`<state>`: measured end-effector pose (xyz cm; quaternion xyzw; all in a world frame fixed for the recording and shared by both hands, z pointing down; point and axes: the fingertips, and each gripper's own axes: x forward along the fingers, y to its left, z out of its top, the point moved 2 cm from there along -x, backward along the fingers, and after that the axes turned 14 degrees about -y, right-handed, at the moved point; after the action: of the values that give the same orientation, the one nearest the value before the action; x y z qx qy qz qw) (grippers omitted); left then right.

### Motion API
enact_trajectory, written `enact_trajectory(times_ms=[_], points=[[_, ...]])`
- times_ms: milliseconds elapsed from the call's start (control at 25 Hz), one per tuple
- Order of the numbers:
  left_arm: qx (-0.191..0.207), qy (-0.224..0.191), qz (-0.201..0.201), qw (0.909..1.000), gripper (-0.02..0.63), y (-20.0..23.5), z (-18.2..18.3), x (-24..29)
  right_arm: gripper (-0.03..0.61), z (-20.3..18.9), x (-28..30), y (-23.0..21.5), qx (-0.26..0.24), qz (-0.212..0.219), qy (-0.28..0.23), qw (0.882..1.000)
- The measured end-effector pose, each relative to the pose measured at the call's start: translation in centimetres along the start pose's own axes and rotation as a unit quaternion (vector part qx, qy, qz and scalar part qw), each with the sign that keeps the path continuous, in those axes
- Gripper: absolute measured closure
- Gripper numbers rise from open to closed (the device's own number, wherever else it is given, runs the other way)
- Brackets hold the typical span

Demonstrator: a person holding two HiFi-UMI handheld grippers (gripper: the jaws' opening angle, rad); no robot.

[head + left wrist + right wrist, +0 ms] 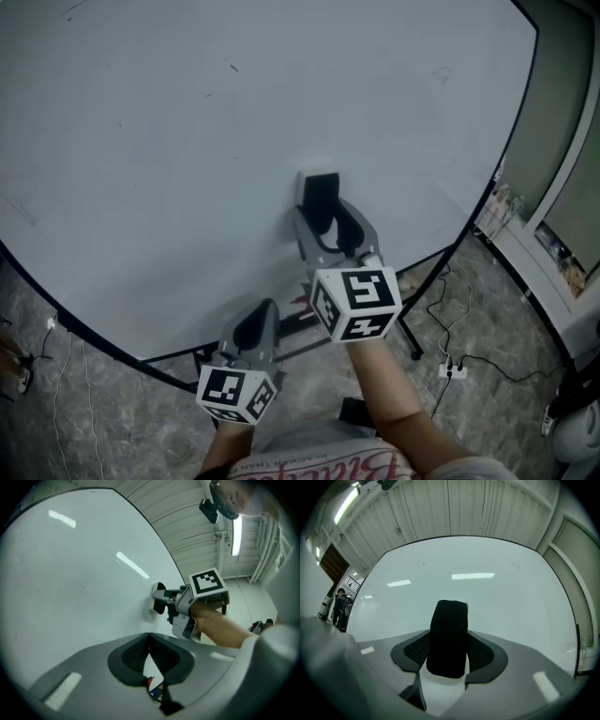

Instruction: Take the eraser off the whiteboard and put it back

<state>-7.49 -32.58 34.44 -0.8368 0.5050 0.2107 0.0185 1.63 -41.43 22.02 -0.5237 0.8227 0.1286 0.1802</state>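
The black eraser (320, 200) with its white base sticks to the whiteboard (187, 141) near the lower middle. My right gripper (324, 223) reaches up to it, jaws open on either side of it. In the right gripper view the eraser (448, 634) stands between the two pads, with the whiteboard (501, 597) behind it. The left gripper view shows the eraser (158, 598) on the board from the side, in front of my right gripper (161, 603). My left gripper (263, 314) hangs lower and to the left, off the board's bottom edge, shut and empty, its pads (136, 654) meeting in a narrow V.
The board's black-framed bottom edge (112, 347) runs just above my left gripper. Its stand legs (410, 342), cables and a power strip (453, 368) lie on the grey floor. A ledge with small items (502, 211) is at the right. A person (339, 605) stands far off left.
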Motion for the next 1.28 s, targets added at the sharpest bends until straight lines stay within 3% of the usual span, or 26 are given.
enact_trajectory(times_ms=[520, 800, 1280], points=[[0.000, 0.009, -0.014, 0.9999, 0.614, -0.8, 0.0, -0.7, 0.350, 0.1, -2.0, 0.2, 0.004, 0.003, 0.009, 1.000], [-0.005, 0.011, -0.023, 0.9997, 0.614, -2.0, 0.3, -2.1, 0.350, 0.5, -5.7, 1.2, -0.007, 0.019, 0.011, 1.000], [-0.010, 0.002, -0.031, 0.9995, 0.614, -3.6, 1.3, -4.3, 0.350, -0.8, -13.5, 4.0, 0.022, 0.031, 0.035, 0.999]])
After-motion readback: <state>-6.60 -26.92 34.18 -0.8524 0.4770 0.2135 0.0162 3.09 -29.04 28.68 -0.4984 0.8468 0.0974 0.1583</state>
